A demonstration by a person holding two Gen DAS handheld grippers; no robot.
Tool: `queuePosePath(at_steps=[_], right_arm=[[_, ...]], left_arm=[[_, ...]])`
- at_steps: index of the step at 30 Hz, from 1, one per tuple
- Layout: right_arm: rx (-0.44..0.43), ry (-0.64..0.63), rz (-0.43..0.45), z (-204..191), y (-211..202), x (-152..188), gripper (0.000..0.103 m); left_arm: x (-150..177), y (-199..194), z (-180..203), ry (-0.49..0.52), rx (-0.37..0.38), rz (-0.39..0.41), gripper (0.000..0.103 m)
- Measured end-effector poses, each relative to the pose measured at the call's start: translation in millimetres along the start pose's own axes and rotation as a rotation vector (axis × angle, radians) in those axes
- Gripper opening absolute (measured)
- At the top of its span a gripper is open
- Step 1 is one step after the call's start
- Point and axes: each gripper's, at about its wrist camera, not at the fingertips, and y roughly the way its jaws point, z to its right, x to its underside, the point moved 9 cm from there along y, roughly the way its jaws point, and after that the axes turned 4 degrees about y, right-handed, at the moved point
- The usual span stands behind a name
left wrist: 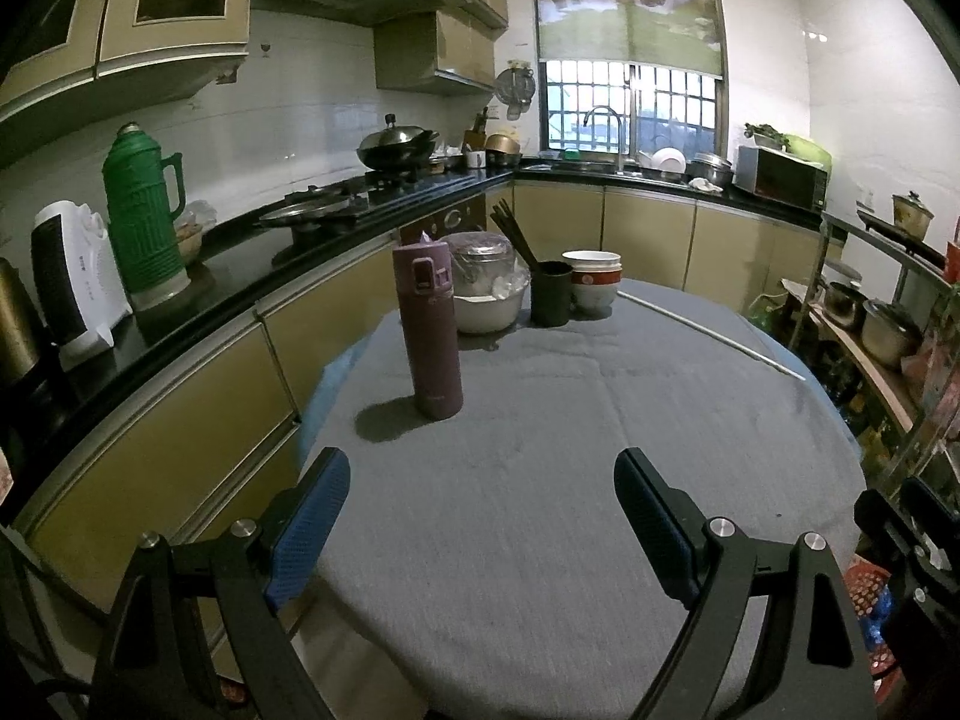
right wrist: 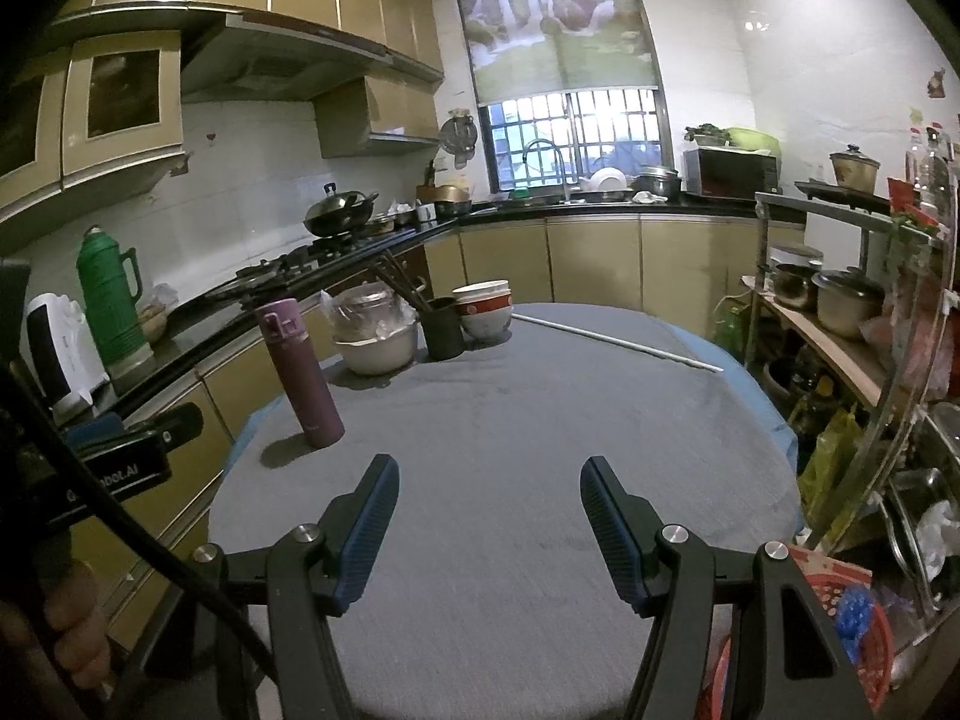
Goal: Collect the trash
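The left tongs [left wrist: 483, 519] are built from matte black plastic arms, each forked into angular struts. Blue pads with a fine dotted texture are fitted to the inner faces of the fingers [left wrist: 309, 531]. A round silver screw head is set at each pivot, two on each side. The right tongs [right wrist: 489, 531] are made the same way: black linkage arms, silver pivot screws, and blue ribbed pads on the fingers [right wrist: 369, 531]. In the right wrist view the black body of the left tool is seen at the left edge, marked with partly hidden white lettering, and a thick black cable is run across it.
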Motion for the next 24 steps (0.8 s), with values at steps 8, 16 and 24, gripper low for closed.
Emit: queuePosePath(at_steps=[8, 16, 24], right_arm=[[0.0, 0.005, -0.017, -1.9, 24.2, -3.5, 0.067], [0.014, 0.018, -0.028, 6.0, 45.5, -7.8, 0.067], [0.036, 0.031, -0.067, 19.8, 70.7, 0.8, 0.067]], left_arm=[[-4.7, 17.0, -1.5, 0.0, -0.004, -0.013, 0.09], [-10.6, 34.0, 2.2, 0.0, 0.002, -0.021, 0.09], [-10.9, 57.1, 12.7, 0.006, 0.028, -0.039, 0.09]])
